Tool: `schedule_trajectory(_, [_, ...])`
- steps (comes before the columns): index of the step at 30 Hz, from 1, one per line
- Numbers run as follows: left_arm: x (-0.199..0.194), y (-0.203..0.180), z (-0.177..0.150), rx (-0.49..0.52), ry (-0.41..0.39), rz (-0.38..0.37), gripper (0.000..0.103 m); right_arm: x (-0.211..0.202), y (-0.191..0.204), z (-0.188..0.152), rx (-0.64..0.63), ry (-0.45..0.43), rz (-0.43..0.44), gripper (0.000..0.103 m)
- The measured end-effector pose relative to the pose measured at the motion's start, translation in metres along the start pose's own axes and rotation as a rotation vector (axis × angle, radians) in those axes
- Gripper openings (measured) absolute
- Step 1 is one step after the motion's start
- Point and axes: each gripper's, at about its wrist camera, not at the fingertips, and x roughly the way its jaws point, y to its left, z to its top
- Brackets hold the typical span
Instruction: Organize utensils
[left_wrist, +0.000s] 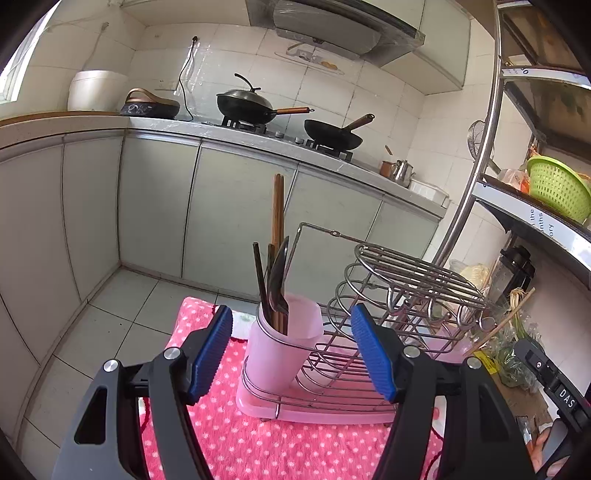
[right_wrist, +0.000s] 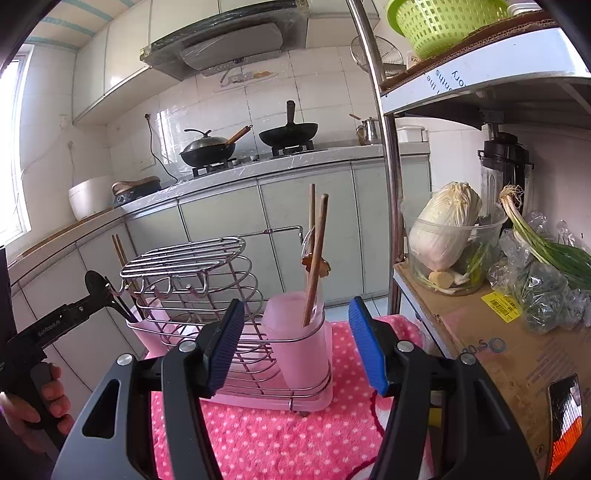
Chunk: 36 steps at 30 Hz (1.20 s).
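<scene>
A wire dish rack (left_wrist: 391, 295) on a pink tray stands on a pink dotted towel (left_wrist: 258, 443). Its left pink cup (left_wrist: 280, 343) holds brown chopsticks (left_wrist: 277, 218) and dark utensils (left_wrist: 275, 280). In the right wrist view the rack (right_wrist: 192, 280) shows, and its right pink cup (right_wrist: 299, 339) holds wooden chopsticks (right_wrist: 316, 258) and a clear spoon. My left gripper (left_wrist: 291, 350) is open and empty, just in front of the left cup. My right gripper (right_wrist: 295, 343) is open and empty, in front of the right cup.
A steel shelf unit (right_wrist: 388, 147) stands at the right with a green basket (right_wrist: 443, 22), cabbage in a clear bowl (right_wrist: 447, 236), scallions (right_wrist: 546, 247) and a cardboard box (right_wrist: 517, 350). Behind is a counter with two woks (left_wrist: 258, 103) and a cooker (left_wrist: 96, 90).
</scene>
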Motion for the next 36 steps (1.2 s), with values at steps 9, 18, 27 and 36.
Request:
schedule_trajectory(9, [-0.016,0.001,-0.008,0.002,0.02,-0.021,0.068,-0.004,0.012,-0.013,-0.015,0.035,0.048,0.059])
schedule_trajectory(18, [-0.034,-0.004,-0.019,0.021,0.048,-0.032,0.075,-0.018,0.027,-0.027,-0.032,0.051,0.074,0.059])
schedule_trajectory(27, [-0.054,-0.013,-0.034,0.059,0.074,-0.036,0.08,-0.031,0.039,-0.041,-0.037,0.073,0.079,0.068])
schedule_trajectory(36, [-0.066,-0.024,-0.051,0.094,0.135,-0.025,0.08,-0.05,0.051,-0.053,-0.055,0.076,0.077,0.069])
